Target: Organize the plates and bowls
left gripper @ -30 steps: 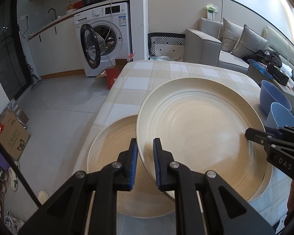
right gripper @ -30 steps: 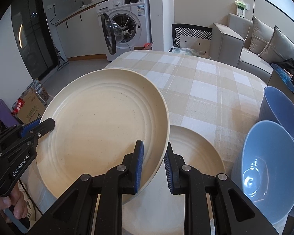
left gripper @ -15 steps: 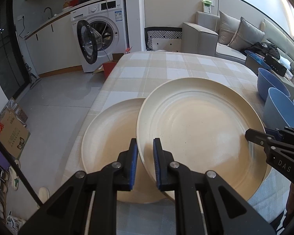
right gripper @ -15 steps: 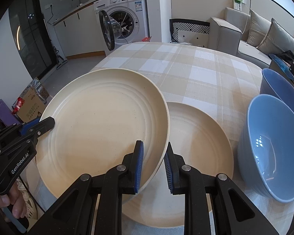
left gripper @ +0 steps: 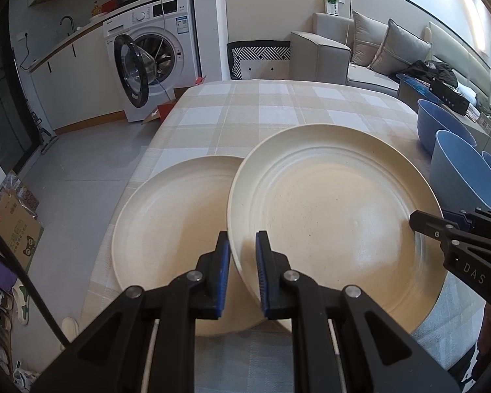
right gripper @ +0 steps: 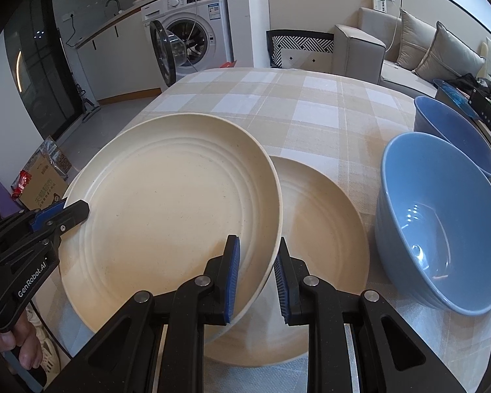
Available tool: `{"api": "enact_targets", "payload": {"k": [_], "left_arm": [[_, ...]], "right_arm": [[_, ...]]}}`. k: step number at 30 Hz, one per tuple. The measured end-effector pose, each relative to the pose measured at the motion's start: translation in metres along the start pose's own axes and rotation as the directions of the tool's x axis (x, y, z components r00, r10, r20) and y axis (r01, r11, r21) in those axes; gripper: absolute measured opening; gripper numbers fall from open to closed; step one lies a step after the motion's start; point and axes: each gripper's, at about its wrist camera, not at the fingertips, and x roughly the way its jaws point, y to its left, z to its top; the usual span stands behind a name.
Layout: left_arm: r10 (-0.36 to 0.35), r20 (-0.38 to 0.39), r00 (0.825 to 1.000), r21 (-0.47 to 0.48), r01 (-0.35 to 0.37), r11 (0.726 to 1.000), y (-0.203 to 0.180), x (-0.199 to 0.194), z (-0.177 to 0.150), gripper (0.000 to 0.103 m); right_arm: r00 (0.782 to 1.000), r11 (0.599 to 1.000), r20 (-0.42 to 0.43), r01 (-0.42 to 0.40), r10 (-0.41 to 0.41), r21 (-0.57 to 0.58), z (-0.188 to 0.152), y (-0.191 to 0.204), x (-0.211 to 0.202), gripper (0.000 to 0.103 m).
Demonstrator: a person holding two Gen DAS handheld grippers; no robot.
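A cream plate (left gripper: 330, 216) is held in the air by both grippers, one on each side of its rim. My left gripper (left gripper: 242, 271) is shut on its left rim. My right gripper (right gripper: 255, 271) is shut on its right rim and shows in the left wrist view (left gripper: 419, 221). The held plate (right gripper: 170, 216) hangs above a second cream plate (left gripper: 173, 229) that lies flat on the checked tablecloth (left gripper: 278, 111) and also shows in the right wrist view (right gripper: 320, 229). Blue bowls (right gripper: 442, 249) stand to the right.
A second blue bowl (right gripper: 455, 137) stands behind the first, and a third shows at the right edge. The table's left edge drops to a grey floor with a cardboard box (left gripper: 16, 226). A washing machine (left gripper: 154, 55) and a sofa (left gripper: 376, 52) stand beyond.
Both grippers have pulled back and up with the held plate. More of the lower plate shows beside it, and the table looks farther away.
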Motion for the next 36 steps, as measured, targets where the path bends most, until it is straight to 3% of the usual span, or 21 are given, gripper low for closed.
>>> {"api": "enact_targets", "payload": {"k": [36], "left_arm": [[-0.066, -0.028, 0.997, 0.082, 0.068, 0.994, -0.038, 0.025, 0.002, 0.013]], "right_arm": [[0.995, 0.990, -0.005, 0.105, -0.105, 0.090, -0.027, -0.035, 0.000, 0.020]]}}
